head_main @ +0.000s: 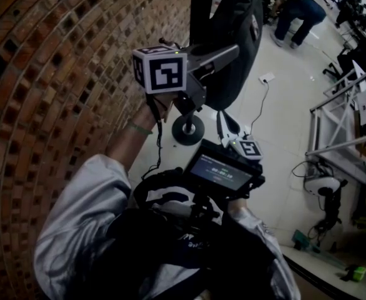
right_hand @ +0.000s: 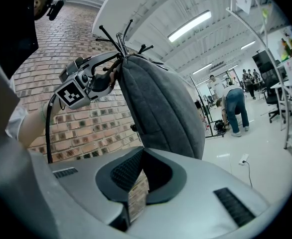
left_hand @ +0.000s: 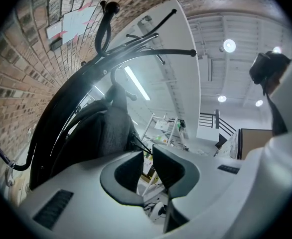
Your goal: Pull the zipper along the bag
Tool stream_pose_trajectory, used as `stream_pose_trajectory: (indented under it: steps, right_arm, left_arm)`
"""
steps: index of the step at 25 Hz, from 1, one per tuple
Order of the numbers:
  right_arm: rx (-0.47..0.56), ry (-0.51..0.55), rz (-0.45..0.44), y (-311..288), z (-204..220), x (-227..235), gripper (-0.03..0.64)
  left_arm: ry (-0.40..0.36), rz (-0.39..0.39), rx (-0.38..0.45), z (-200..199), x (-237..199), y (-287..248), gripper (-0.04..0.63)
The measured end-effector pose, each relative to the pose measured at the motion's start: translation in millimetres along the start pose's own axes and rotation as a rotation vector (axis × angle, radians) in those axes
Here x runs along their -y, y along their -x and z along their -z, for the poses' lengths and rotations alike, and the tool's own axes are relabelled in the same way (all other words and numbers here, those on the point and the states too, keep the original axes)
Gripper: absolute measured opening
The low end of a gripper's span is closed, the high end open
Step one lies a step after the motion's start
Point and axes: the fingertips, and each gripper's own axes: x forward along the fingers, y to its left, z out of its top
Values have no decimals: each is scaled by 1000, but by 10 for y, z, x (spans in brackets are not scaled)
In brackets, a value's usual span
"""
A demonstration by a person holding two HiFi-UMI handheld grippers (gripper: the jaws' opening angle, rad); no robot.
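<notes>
A grey backpack (head_main: 236, 42) hangs from a black coat stand (head_main: 188, 130) beside the brick wall, and it fills the middle of the right gripper view (right_hand: 161, 108). My left gripper (head_main: 235, 50) is raised to the bag's top edge (right_hand: 117, 69). Its jaws stand almost together (left_hand: 146, 151), and two thin taut black cords (left_hand: 135, 142) run from the bag (left_hand: 106, 128) into their tips, seemingly the zipper pull. My right gripper (head_main: 228, 122) is lower, in front of my chest, pointing up at the bag. Its tips (right_hand: 142, 151) meet with nothing between them.
The brick wall (head_main: 58, 74) is close on the left. The stand's hooks (left_hand: 106, 14) stick out above the bag. A person (head_main: 298, 8) bends over far off on the white floor. A metal frame (head_main: 339, 124) and cables stand to the right.
</notes>
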Motion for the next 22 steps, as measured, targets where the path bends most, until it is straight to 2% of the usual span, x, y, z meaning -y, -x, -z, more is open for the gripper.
stream_pose_trajectory:
  steps: [3,6,12,16,22]
  right_arm:
    - [-9,0,-6,2,15,-10,0]
    - [-16,-2,-6,17,16,-3,0]
    - [-38,4,-20,73,65,-64,0]
    - [-45,7,-36,126,91,-142,0]
    - [-49,28,-49,243,97,-193,0]
  left_arm:
    - [-13,-24,12,63,-22,25,64]
    - [-47,-51,-17,206,-52,57,64]
    - [-8,-122,-29,510,-165,299,64]
    - [-9,-231,-43,775,-401,598,64]
    - [-48,-413,-21,1162,-664,1045,63]
